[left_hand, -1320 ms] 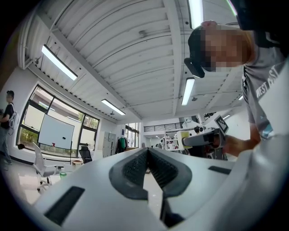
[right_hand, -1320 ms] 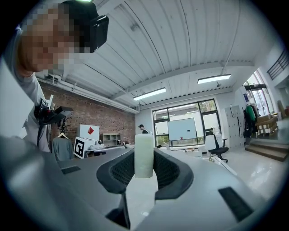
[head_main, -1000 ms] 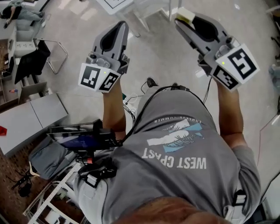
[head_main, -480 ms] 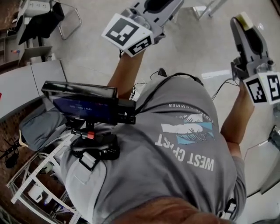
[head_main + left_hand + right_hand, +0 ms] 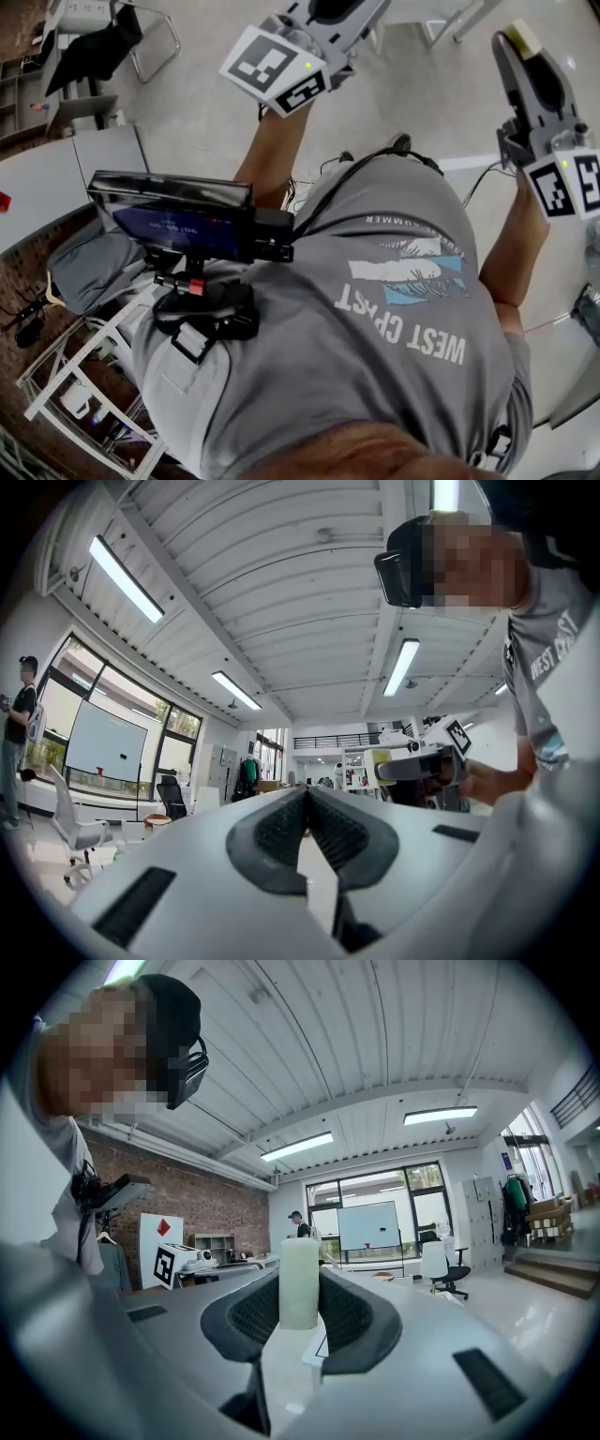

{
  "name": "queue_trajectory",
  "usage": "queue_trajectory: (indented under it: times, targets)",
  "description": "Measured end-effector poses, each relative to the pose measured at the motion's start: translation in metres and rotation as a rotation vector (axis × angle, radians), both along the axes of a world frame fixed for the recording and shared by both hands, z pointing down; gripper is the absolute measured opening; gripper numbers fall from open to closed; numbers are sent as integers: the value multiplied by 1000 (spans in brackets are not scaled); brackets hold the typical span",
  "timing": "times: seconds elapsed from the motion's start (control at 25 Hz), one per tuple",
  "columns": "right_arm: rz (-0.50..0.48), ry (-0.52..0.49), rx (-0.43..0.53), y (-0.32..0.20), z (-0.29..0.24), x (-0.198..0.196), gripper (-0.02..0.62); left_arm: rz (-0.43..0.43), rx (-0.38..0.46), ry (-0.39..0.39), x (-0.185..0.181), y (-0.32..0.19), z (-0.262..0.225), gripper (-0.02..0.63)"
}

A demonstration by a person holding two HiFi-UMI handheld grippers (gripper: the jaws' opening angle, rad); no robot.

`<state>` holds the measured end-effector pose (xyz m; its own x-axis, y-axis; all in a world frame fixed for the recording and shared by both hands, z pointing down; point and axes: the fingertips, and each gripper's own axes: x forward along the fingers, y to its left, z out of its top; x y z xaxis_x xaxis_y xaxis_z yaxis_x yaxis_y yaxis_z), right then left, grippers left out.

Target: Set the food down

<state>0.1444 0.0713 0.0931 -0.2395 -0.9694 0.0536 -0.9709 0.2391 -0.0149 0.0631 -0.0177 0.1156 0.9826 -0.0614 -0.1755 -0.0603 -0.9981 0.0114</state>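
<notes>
My right gripper (image 5: 300,1290) is shut on a pale, cream-coloured block of food (image 5: 300,1282), which stands upright between the jaws. In the head view this gripper (image 5: 528,54) is at the right edge, held above the floor, with the food (image 5: 521,39) at its tip. At the top of the head view is my left gripper (image 5: 328,11), its tips cut off by the frame edge. Its own view shows the jaws of the left gripper (image 5: 306,796) shut with nothing between them, and the right gripper (image 5: 418,766) with the food (image 5: 377,763) beyond them.
A small screen on a mount (image 5: 178,220) hangs at the person's left side. A grey table (image 5: 56,178), a chair (image 5: 141,37) and a white rack (image 5: 84,375) stand on the floor below. The room has a whiteboard (image 5: 370,1225), an office chair (image 5: 439,1265) and a standing person (image 5: 298,1225).
Over the last second the left gripper rose to the frame's top and the right gripper swung to the right edge, still holding the food. In the last half second almost nothing moved.
</notes>
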Motion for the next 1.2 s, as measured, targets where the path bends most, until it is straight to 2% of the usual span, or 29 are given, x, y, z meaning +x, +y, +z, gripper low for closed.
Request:
queue_trajectory:
  times: [0.08, 0.28, 0.52, 0.68, 0.92, 1.2]
  targets:
    - [-18, -11, 9, -8, 9, 23, 103, -21, 13, -12, 18, -6, 9, 8]
    - [-55, -47, 23, -13, 75, 68, 103, -64, 27, -42, 61, -10, 70, 8]
    - [-57, -70, 27, -32, 75, 94, 103, -73, 30, -67, 82, -27, 70, 8]
    - [-48, -85, 5, -49, 85, 96, 103, -66, 24, -75, 83, -42, 72, 8]
    - [-27, -79, -20, -97, 94, 94, 103, -44, 1, -71, 82, -91, 82, 8]
    - [0, -85, -11, -153, 108, 81, 103, -23, -2, -49, 64, -149, 91, 8]
